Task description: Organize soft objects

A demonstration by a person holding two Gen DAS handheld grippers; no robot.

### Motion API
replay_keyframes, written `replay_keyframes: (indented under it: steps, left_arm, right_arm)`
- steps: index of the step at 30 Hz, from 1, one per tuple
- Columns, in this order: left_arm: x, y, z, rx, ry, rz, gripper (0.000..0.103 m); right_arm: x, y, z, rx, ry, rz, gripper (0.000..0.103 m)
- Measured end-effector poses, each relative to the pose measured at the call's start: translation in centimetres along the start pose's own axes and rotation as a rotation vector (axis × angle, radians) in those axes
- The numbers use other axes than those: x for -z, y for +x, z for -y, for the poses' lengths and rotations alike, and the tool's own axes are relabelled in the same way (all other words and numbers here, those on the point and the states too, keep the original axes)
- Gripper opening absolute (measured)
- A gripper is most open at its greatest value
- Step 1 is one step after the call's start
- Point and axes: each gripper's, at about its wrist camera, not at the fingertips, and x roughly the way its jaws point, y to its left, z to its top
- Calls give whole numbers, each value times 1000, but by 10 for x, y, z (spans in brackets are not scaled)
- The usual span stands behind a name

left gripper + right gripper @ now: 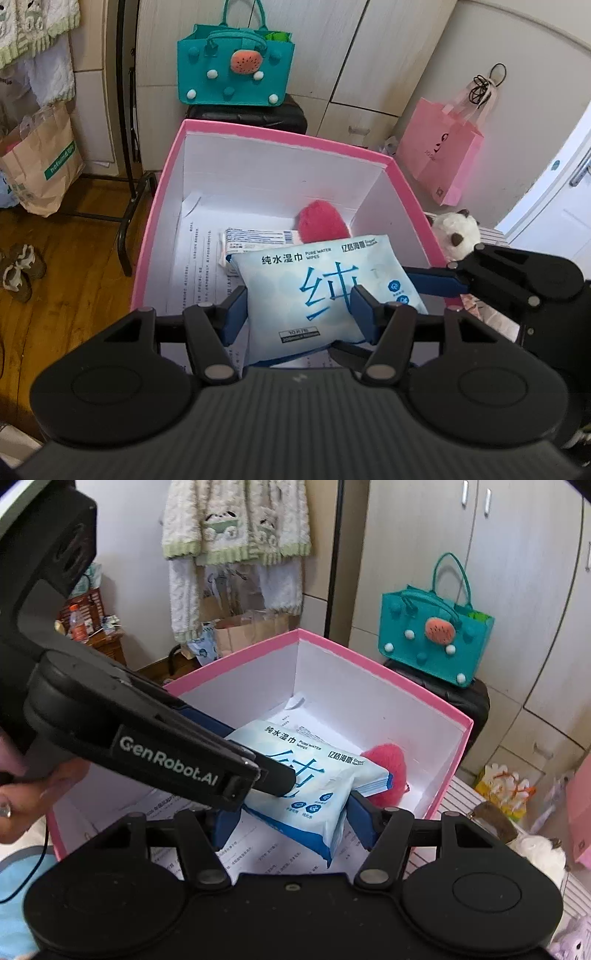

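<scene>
A light-blue pack of wet wipes (325, 284) (314, 775) hangs over the open pink box (280, 131) (369, 661), white inside. My left gripper (298, 295) is shut on it, its blue fingers (364, 315) pressing the pack's near end. My right gripper (291, 808) also grips the pack from the side, its fingers (360, 819) against the pack's edges; in the left wrist view one of its fingers (432, 282) lies on the pack's right end. Below in the box lie a fluffy pink item (323, 221) (384, 764), a small tissue packet (255, 236) and printed papers (199, 266).
A teal felt bag (236, 70) (432, 638) sits on a black suitcase (258, 114) behind the box. A pink paper bag (439, 158) and a white plush toy (456, 230) are at the right. A brown paper bag (40, 162), a black rack (125, 147) and shoes (18, 269) stand left.
</scene>
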Motion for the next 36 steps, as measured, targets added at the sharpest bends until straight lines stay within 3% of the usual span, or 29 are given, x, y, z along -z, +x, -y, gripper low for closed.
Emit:
replay_keyframes:
  steps: [5,11,24,27,36]
  left_arm:
    - [-5,9,-4,5,-18,-37,58]
    - [0,6,13,-93,75,2,61]
    - [7,-68,37,-117,157,82,62]
    - [12,-91,49,-84,197,61,63]
    - [46,-167,97,-45,316,95,71]
  right_arm:
    - [-4,9,-4,43,-41,-41,68]
    - [-2,9,2,113,-63,-48,68]
    - [14,-75,20,-18,29,67,68]
    - [13,-96,25,-56,68,70,68]
    - [28,-168,28,-147,92,132,68]
